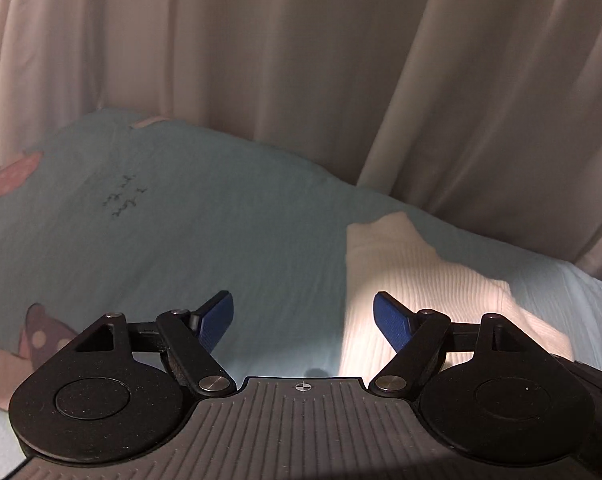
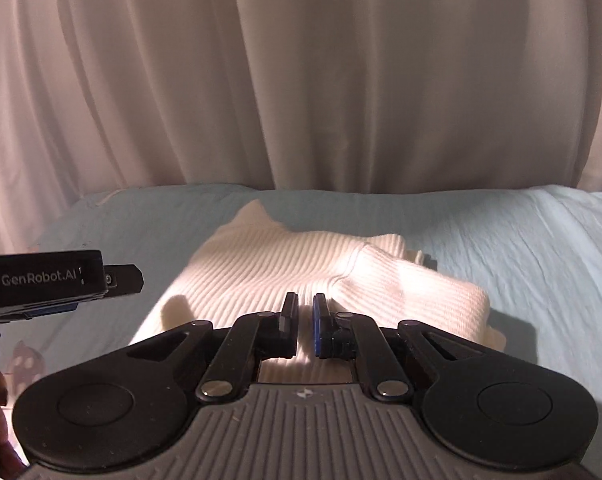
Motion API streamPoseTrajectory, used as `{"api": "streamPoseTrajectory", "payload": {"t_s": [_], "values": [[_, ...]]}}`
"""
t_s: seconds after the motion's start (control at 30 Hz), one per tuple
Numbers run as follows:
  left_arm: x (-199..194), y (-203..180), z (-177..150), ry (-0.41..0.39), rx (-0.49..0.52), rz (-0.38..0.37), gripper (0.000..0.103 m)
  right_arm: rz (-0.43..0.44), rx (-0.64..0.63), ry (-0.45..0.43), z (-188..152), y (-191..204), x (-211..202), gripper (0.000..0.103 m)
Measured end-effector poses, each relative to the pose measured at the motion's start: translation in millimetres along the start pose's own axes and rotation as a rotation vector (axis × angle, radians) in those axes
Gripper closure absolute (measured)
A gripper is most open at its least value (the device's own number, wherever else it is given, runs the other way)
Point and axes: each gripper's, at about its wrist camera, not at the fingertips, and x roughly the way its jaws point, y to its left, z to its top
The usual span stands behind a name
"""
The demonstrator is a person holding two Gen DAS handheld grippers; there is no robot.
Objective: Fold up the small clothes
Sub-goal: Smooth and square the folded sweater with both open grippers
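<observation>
- A white ribbed knit garment (image 2: 301, 272) lies partly folded on a pale blue bedsheet (image 2: 541, 248), one sleeve doubled across its body, with cream curtains (image 2: 301, 80) hanging behind.
- The fold looks roughly midway: the sleeve is in, but the lower hem (nearest the cameras) appears not yet brought up.
- The right gripper (image 2: 306, 320) sits low over the near edge of the knit, its jaws drawn almost together with a slim gap between; whether cloth is pinched there cannot be told.
- The left gripper (image 1: 303, 320) hovers with jaws spread wide, holding nothing, at the garment's left edge.
- Next, by this reading, both grippers need a firm hold on the hem to lift it evenly.
</observation>
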Motion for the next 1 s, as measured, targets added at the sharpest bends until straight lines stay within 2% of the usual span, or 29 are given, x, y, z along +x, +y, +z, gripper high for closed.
{"api": "streamPoseTrajectory", "payload": {"t_s": [0.03,0.07,0.13,0.2,0.3,0.33,0.63,0.73,0.83,0.87,0.93,1.0], "values": [[9.8,-7.6,2.1,-0.004,0.008,-0.016,0.02,-0.026,-0.003,-0.014,-0.2,-2.7,4.3,0.098],[21.5,-17.3,3.6,-0.01,0.021,-0.035,0.019,-0.104,-0.011,-0.033,-2.8,-5.3,7.8,0.097],[41.1,-33.7,4.3,-0.01,0.047,-0.076,0.019,-0.176,0.019,-0.07,-11.3,-15.5,9.7,0.096],[60.3,-46.2,1.2,-0.007,0.059,-0.134,0.016,-0.171,0.082,-0.065,-11.8,-26.6,5.6,0.085],[85.2,-50.8,-9.7,0.048,0.072,-0.146,0.014,-0.189,0.103,-0.061,-14.5,-32.1,3.9,0.069],[85.7,-46.5,-12.4,0.017,0.053,-0.163,0.014,-0.187,0.115,-0.062,-15.3,-33.9,3.5,0.068],[84.3,-42.5,-17.4,0.014,0.057,-0.173,0.014,-0.221,0.093,-0.059,-13.8,-25.8,10.5,0.058],[62.5,-30.3,-19.0,0.045,0.038,-0.175,0.014,-0.203,0.064,-0.033,-9.8,-11.9,-15.9,0.058],[28.6,-7.3,-22.9,0.073,-0.013,-0.185,0.014,-0.095,0.045,0.008,-22.5,0.6,-52.4,0.056],[14.9,-1.1,-28.0,0.086,-0.022,-0.179,0.014,-0.09,0.022,0.024,-31.1,5.2,-61.6,0.055],[-4.0,7.9,-40.7,0.101,0.003,-0.174,0.013,-0.112,-0.066,0.053,-49.0,15.3,-80.3,0.054],[-18.2,11.3,-58.1,0.147,0.097,-0.139,0.013,-0.077,-0.079,0.096,-62.8,16.3,-96.4,0.051]]}}
